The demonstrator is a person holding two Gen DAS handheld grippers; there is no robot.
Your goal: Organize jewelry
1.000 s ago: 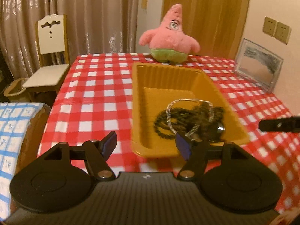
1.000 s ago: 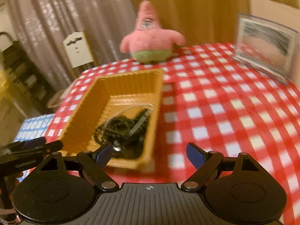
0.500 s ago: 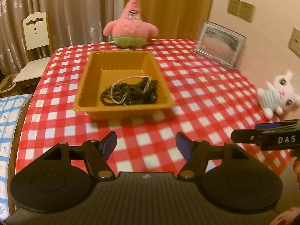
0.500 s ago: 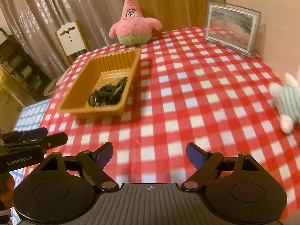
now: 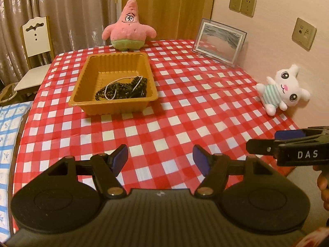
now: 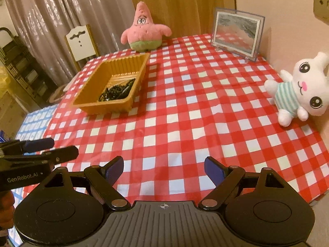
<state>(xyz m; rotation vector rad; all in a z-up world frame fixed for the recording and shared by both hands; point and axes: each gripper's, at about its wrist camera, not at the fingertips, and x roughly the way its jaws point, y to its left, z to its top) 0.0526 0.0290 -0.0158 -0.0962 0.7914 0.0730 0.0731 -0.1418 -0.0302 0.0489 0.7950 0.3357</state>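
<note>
An orange plastic tray [image 5: 86, 76] stands on the red-and-white checked tablecloth, far left of centre; it also shows in the right wrist view [image 6: 86, 96]. Inside it lie dark bead strands [image 5: 131, 89] tangled with a white pearl strand [image 5: 115, 88]; the beads show in the right wrist view [image 6: 117, 90]. My left gripper [image 5: 160, 159] is open and empty, well back from the tray near the table's front edge. My right gripper [image 6: 164, 169] is open and empty, also near the front edge. Each gripper shows at the edge of the other's view.
A pink star plush [image 5: 128, 27] sits at the table's back. A framed picture [image 5: 220, 41] leans at the back right. A white bunny plush [image 5: 284, 89] lies at the right edge by the wall. A white chair [image 5: 36, 41] stands at the back left.
Both grippers have pulled back from the tray toward the table's front edge, so the tray looks smaller and farther. Both stayed open and empty. The jewelry has not moved.
</note>
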